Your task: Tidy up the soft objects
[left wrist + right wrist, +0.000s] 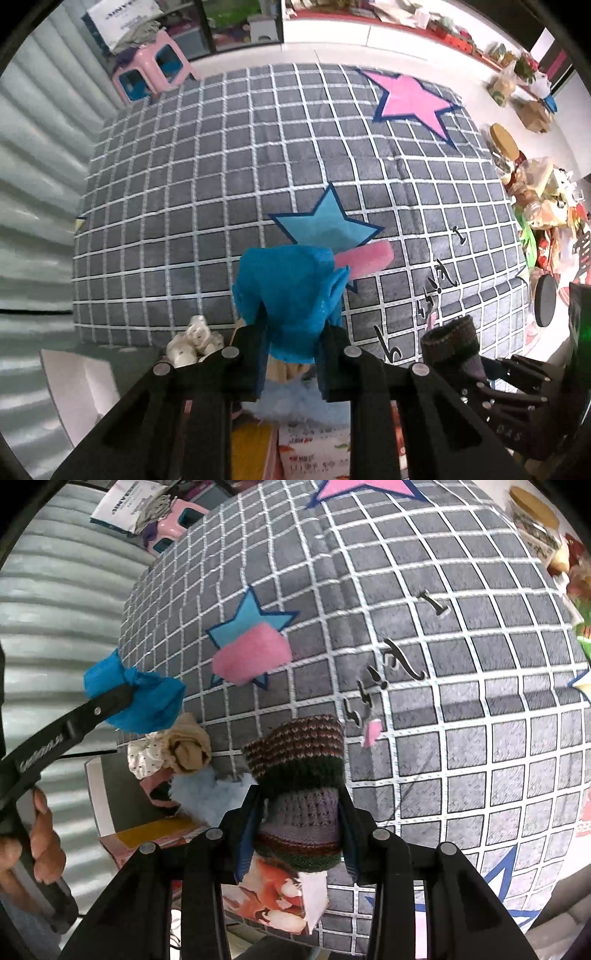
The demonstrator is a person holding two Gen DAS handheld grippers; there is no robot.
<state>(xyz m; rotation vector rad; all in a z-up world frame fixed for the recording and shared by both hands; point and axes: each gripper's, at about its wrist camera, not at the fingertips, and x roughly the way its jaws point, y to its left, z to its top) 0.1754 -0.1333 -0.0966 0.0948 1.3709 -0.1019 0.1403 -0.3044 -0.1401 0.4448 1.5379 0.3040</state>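
Left gripper (291, 354) jaws clamp blue cloth (291, 291); right gripper (301, 834) jaws grip striped sock (299, 760), upright.

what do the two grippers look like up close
Both are matte black with angular linkage arms and round silver pivot pins. The left gripper and right gripper have blue pads inside their fingers. The left one carries pale lettering along its arm. No sleeve shows.

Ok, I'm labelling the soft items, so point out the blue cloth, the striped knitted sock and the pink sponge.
blue cloth (291, 295), left wrist view, middle of the bunched fabric.
striped knitted sock (301, 760), right wrist view, upper striped cuff.
pink sponge (251, 657), right wrist view, centre of its top face.
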